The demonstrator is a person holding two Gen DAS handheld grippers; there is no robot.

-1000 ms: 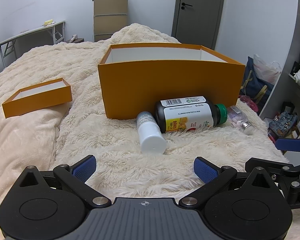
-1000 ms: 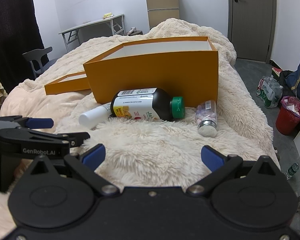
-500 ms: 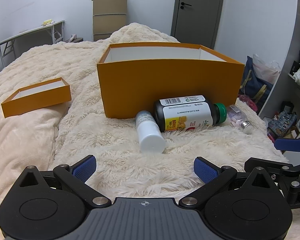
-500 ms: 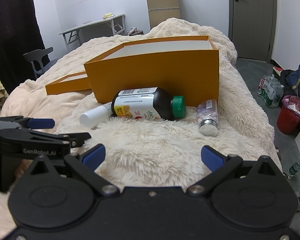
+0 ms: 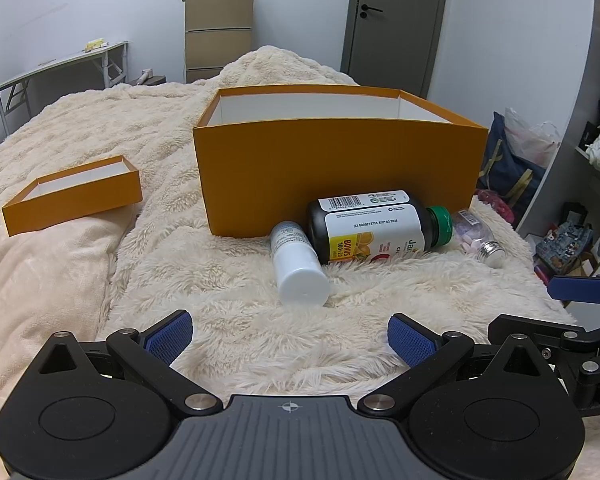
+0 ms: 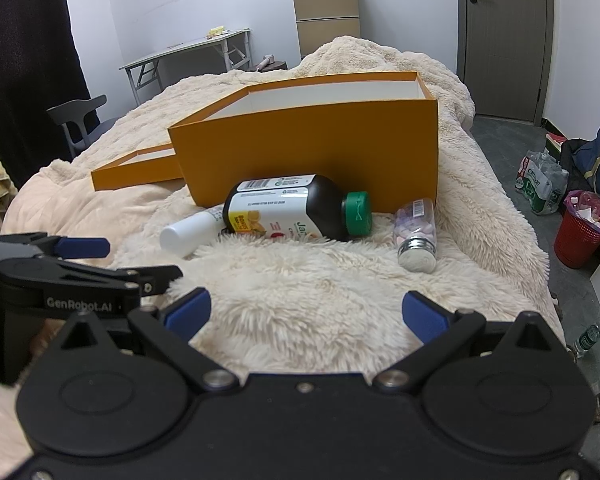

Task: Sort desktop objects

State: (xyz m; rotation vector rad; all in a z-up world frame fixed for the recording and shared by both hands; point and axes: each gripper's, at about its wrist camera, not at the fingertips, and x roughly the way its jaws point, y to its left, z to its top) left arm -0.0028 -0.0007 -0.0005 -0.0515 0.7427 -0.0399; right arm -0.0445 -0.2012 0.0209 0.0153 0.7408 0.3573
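Nearest the cameras, 2 hand-held tongs hover low over a shaggy cream blanket (image 5: 228, 280) spread across a bed, both with their blue-padded fingers spread wide apart and gripping nothing: the left gripper (image 5: 288, 338) points straight at the bottles, and the right gripper (image 6: 306, 312) sits beside it, aimed slightly further right. Just beyond them lie 3 containers on their sides. A small white bottle (image 5: 298, 264) points its flat end toward the cameras and touches a large dark bottle (image 5: 374, 224) with a green cap, which rests against the front wall of a big orange box (image 5: 340, 168). Just right of the green cap lies a small clear bottle (image 6: 416, 230) of pale tablets with a silver lid. Well off to the left sits the shallow orange lid (image 5: 74, 196). Nothing appears to be sorted yet, though the box's inside is mostly hidden. Several risks seem likely from here: the round bottles could roll on the soft pile if a finger nudges them before closing; grabbing the white bottle could drag the dark one touching it; the deep fur could snag a lower finger; and the clear bottle lies near the bed's right edge, so a push might send it off.
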